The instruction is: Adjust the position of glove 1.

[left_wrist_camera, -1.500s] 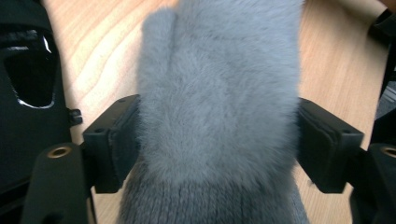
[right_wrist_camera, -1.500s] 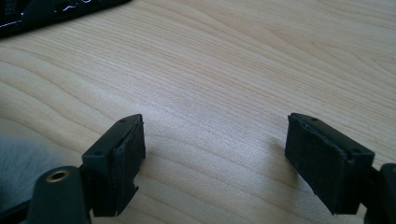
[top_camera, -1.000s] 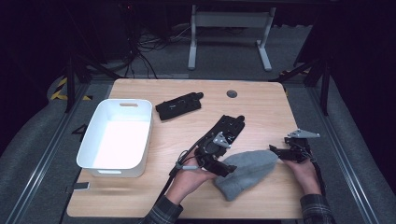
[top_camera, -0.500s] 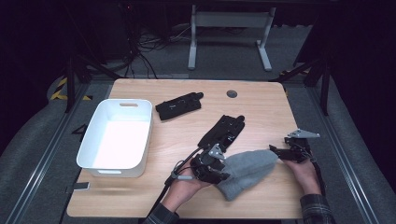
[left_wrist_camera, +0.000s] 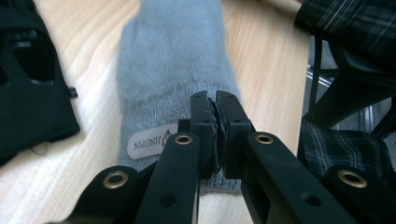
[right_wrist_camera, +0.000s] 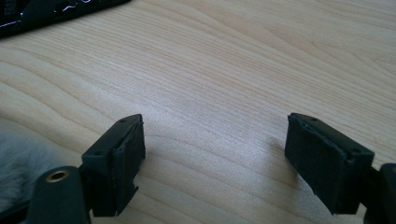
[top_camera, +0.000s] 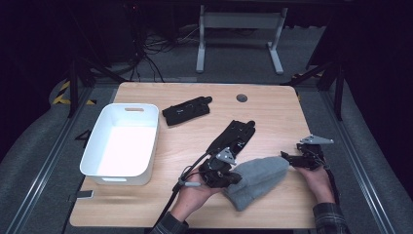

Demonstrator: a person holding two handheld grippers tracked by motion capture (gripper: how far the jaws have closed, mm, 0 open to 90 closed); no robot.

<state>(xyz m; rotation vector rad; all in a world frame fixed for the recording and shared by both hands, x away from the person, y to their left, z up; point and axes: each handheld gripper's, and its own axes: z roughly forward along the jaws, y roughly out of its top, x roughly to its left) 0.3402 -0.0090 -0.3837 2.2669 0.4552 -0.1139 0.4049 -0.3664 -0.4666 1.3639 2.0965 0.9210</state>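
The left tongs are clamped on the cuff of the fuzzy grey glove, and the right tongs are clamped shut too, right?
Not quite. The left tongs do pinch the fuzzy grey glove at its cuff, but the right tongs stand wide open over bare wooden table, as the right gripper view shows.

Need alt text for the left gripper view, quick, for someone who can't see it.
The left gripper has its black jaws shut on the cuff edge of a fuzzy grey knit mitten lying on the light wooden table. A black glove lies at the left, a plaid sleeve at upper right.
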